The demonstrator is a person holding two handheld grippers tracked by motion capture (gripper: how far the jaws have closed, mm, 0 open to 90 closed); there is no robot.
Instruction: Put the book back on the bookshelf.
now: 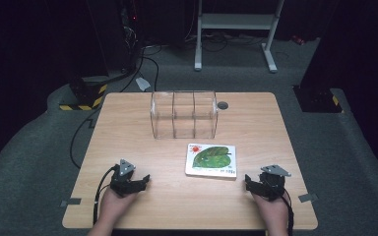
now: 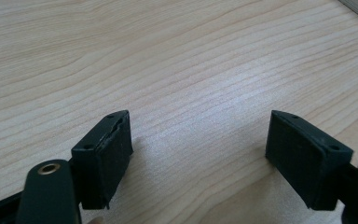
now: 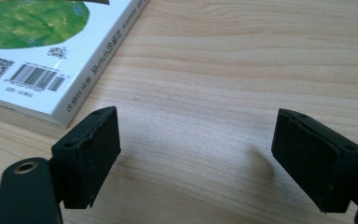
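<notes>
A clear box (image 1: 183, 114) with three compartments stands on the table (image 1: 128, 137) toward twelve o'clock, a little left of centre. A grey round cap (image 1: 222, 105) sits flush in the tabletop just at its three o'clock. Beyond the table, at twelve, a white frame (image 1: 236, 22) stands on the grey floor (image 1: 29, 147); black cables (image 1: 147, 64) trail at eleven.

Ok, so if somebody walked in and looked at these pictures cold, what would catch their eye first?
Probably the book with the big green leaf on its white cover, lying flat on the wooden table right of centre, the one bright thing there. Behind it stands a clear plastic organizer split into compartments. Near the front edge, the left gripper and right gripper rest with jaws open, the right one beside the book's corner.
</notes>
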